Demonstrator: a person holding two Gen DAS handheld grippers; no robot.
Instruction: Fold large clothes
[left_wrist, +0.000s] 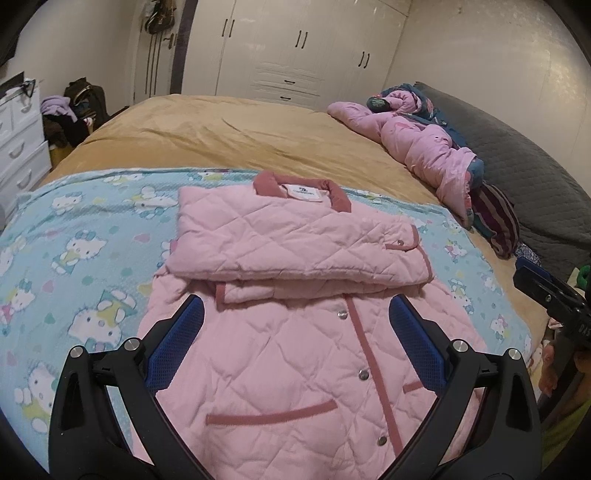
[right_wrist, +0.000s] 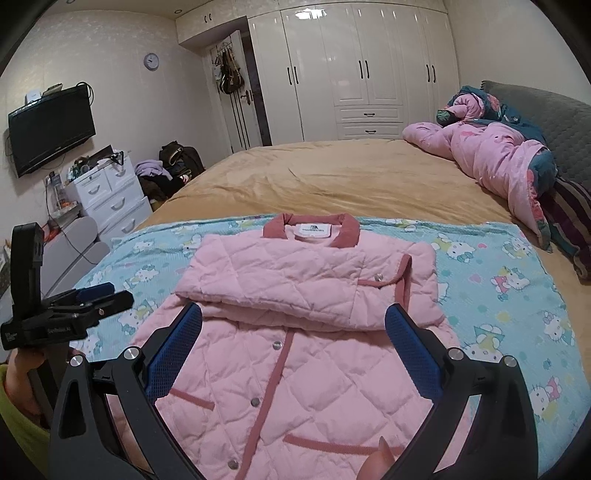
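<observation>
Folding roughly half done: jacket (left_wrist: 295, 332) lies on bed blanket (left_wrist: 74, 240), sleeves tucked across chest, hem not yet folded up; left tool (left_wrist: 295, 332) and right tool (right_wrist: 293, 343) both spread, empty.

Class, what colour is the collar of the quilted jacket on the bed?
Dusty rose, darker than the pale pink jacket; the collar shows best in the right wrist view.

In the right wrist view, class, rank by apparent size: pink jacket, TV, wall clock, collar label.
1. pink jacket, though it is nearest the camera
2. TV
3. collar label
4. wall clock
</observation>
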